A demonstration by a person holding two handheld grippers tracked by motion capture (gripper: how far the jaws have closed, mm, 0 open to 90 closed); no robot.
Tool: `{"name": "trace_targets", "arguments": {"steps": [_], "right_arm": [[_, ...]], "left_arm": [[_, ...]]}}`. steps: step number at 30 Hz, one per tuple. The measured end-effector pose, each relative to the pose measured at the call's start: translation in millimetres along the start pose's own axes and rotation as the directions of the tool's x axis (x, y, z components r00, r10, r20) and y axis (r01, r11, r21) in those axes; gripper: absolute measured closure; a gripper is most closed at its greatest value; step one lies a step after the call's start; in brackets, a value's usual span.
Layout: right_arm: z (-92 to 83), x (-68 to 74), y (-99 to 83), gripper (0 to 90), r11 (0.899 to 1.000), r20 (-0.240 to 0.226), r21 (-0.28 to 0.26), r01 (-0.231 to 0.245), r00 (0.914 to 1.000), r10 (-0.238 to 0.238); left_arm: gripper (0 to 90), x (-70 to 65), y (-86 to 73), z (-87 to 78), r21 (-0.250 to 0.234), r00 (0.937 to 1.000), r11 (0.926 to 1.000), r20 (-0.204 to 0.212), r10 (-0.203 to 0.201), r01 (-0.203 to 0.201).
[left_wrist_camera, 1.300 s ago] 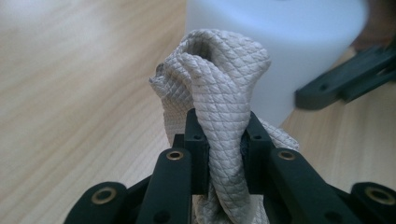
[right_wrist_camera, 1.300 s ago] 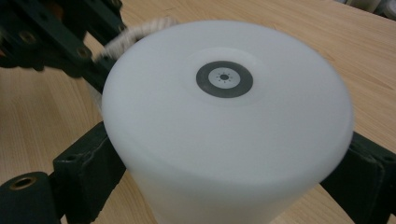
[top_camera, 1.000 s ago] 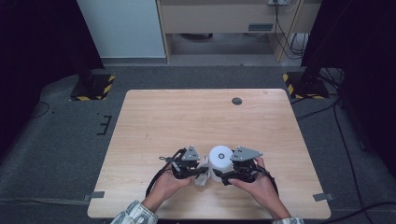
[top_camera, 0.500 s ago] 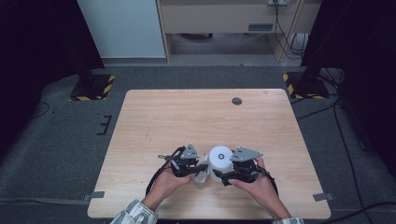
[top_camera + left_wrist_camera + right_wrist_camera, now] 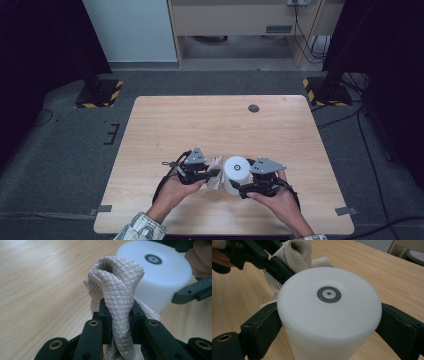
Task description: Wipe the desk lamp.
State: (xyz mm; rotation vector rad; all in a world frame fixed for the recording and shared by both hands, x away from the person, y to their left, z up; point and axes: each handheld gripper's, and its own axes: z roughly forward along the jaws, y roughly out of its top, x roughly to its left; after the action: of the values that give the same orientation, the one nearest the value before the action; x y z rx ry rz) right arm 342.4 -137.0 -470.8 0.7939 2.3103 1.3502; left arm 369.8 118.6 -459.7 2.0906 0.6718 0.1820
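Observation:
A white cylinder (image 5: 236, 172) with a small grey disc on its top stands near the front of the wooden table (image 5: 220, 125). My right gripper (image 5: 239, 189) is shut on the cylinder (image 5: 329, 315), one jaw against each side. A beige quilted cloth (image 5: 216, 171) is bunched just left of the cylinder, touching it. My left gripper (image 5: 216, 173) is shut on the cloth (image 5: 120, 297), which bulges in a fold above the jaws. In the left gripper view the cylinder (image 5: 157, 275) stands right behind the cloth.
A small dark round disc (image 5: 254, 108) lies near the table's far edge. Cables trail from both grippers over the table's front. Dark floor, stands with yellow-black striped bases (image 5: 102, 92) and a cabinet lie beyond the table.
My left gripper has lifted slightly with the cloth, which now stands bunched higher against the cylinder. The right gripper and cylinder have stayed put.

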Motion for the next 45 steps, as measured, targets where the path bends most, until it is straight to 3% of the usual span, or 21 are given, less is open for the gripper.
{"name": "trace_targets", "arguments": {"steps": [11,14,16,17,20,22,24,27,35,45], "right_arm": [[-2.4,-2.0,-2.4,11.0,0.999,-0.023,0.028,0.018,0.9996,-0.017],[-3.1,-3.6,-5.9,22.4,0.999,-0.03,0.037,0.029,0.9992,-0.028],[-3.3,-5.3,-7.9,27.0,0.999,-0.028,0.038,0.027,0.9993,-0.026],[-3.4,-6.0,-8.0,28.2,0.999,-0.029,0.036,0.021,0.9994,-0.02],[-0.8,-5.9,-7.3,22.7,1.0,-0.026,0.026,0.017,0.9995,-0.016],[5.0,-3.2,-4.9,11.4,1.0,-0.02,0.026,0.002,0.9998,-0.001],[9.8,-0.4,-2.9,7.9,1.0,-0.009,0.026,0.002,1.0,-0.001],[16.6,3.1,0.1,8.8,1.0,0.007,0.024,0.011,0.9999,-0.011],[9.0,0.2,-3.4,10.4,0.999,-0.027,0.037,0.022,0.9994,-0.021],[9.9,-7.5,-9.0,10.9,0.998,0.015,0.066,0.003,0.9999,-0.004]], "left_arm": [[76.2,21.6,19.7,8.4,-0.049,0.9988,0.9977,0.013,-0.046,0.047],[76.4,28.7,28.4,15.9,-0.048,0.9986,0.9975,-0.013,-0.052,0.051],[76.4,36.4,30.8,19.4,-0.045,0.9963,0.9953,0.008,-0.086,0.086],[76.4,38.3,31.0,20.8,-0.039,0.9964,0.9956,0.005,-0.085,0.085],[76.4,37.4,30.4,23.5,-0.021,0.9971,0.9969,0.004,-0.075,0.075],[76.5,34.7,31.1,23.7,-0.018,0.9974,0.9973,0.012,-0.071,0.071],[76.4,31.7,32.0,24.2,-0.014,0.9979,0.9979,0.018,-0.063,0.063],[76.5,29.8,33.1,24.6,-0.014,0.9977,0.9979,0.027,-0.062,0.063],[76.5,35.3,36.2,34.8,0.011,0.9979,0.9982,0.027,-0.059,0.058],[76.5,32.3,16.5,42.8,0.027,0.9958,0.9963,0.04,-0.082,0.081]]}}
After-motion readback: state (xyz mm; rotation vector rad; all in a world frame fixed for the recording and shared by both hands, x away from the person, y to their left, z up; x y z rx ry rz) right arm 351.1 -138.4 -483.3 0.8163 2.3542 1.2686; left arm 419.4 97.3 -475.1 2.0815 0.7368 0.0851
